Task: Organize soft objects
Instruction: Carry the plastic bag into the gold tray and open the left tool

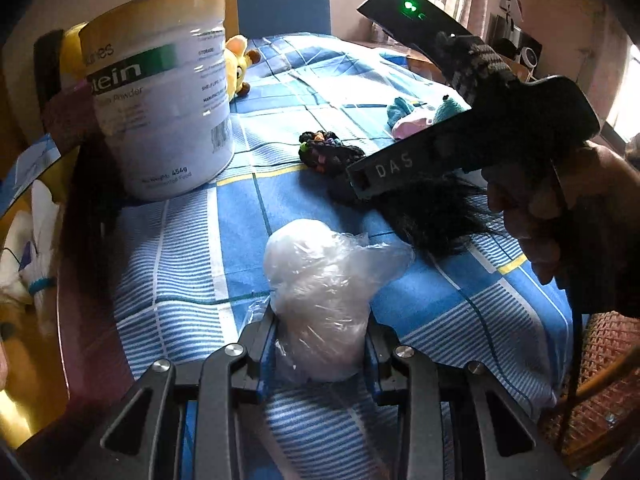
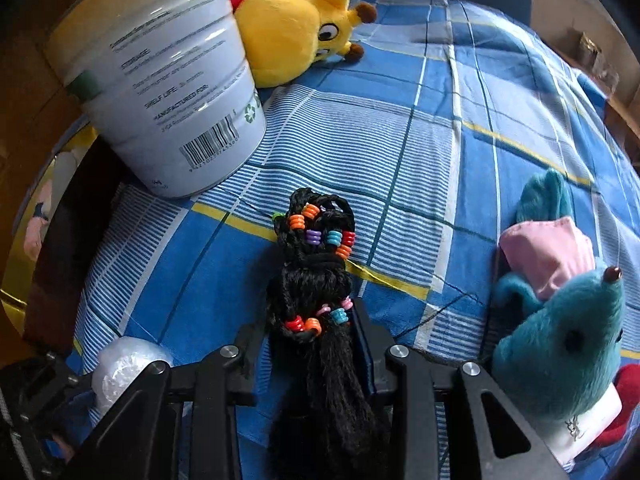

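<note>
My left gripper [image 1: 320, 320] is shut on a white soft lump wrapped in clear plastic [image 1: 320, 284], which rests on the blue checked cloth [image 1: 180, 248]. My right gripper [image 2: 310, 322] is shut on a black hair braid with coloured beads [image 2: 316, 276] lying on the cloth [image 2: 400, 128]; the braid also shows in the left wrist view [image 1: 332, 152]. A yellow plush [image 2: 296, 32] lies behind the tin. A teal plush mouse with pink cloth [image 2: 560, 320] lies at the right. The wrapped lump also shows at the lower left of the right wrist view [image 2: 124, 368].
A large white protein powder tin [image 1: 160, 92] stands open-topped at the left, also in the right wrist view [image 2: 160, 80]. A blue chair [image 1: 284, 4] stands behind the table. A wicker chair [image 1: 600, 380] is at the right edge.
</note>
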The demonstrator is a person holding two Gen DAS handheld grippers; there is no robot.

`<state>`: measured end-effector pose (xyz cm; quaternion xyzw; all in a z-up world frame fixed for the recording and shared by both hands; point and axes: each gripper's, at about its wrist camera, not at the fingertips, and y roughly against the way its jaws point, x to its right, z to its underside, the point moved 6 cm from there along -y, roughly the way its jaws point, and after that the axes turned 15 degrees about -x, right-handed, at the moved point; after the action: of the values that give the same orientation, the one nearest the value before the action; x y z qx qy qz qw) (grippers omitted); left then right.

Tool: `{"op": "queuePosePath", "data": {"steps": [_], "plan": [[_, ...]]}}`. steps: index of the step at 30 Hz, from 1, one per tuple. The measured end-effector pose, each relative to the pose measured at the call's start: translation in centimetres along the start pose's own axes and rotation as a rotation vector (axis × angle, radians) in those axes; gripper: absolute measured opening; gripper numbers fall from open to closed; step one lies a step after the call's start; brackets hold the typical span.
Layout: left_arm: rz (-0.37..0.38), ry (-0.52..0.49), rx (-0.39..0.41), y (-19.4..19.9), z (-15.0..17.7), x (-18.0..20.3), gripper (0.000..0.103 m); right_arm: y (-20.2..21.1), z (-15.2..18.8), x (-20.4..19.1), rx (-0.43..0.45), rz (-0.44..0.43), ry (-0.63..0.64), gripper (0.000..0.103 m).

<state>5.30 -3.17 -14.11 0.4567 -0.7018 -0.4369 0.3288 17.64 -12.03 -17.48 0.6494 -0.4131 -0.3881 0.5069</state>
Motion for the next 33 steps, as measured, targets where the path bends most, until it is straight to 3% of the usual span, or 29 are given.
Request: {"op": "queuePosePath", "data": {"steps": [8, 23, 29, 33], "plan": [[0.023, 0.01, -0.021, 1.0, 0.8, 0.4, 0.035, 0.3, 0.4, 0.2, 0.01, 0.002, 0.003, 0.033], [0.06, 0.042, 0.094, 7.6, 0.6, -0.3, 0.035, 0.5, 0.7, 0.2, 0.016, 0.021, 0.02, 0.033], [0.109, 0.161, 0.131, 11.1, 1.3, -4.4, 0.035, 0.6, 0.8, 0.0, 0.025, 0.034, 0.036, 0.033], [0.128, 0.344, 0.143, 12.9, 2.3, -10.7, 0.035, 0.7, 0.9, 0.0, 0.026, 0.041, 0.037, 0.033]]}}
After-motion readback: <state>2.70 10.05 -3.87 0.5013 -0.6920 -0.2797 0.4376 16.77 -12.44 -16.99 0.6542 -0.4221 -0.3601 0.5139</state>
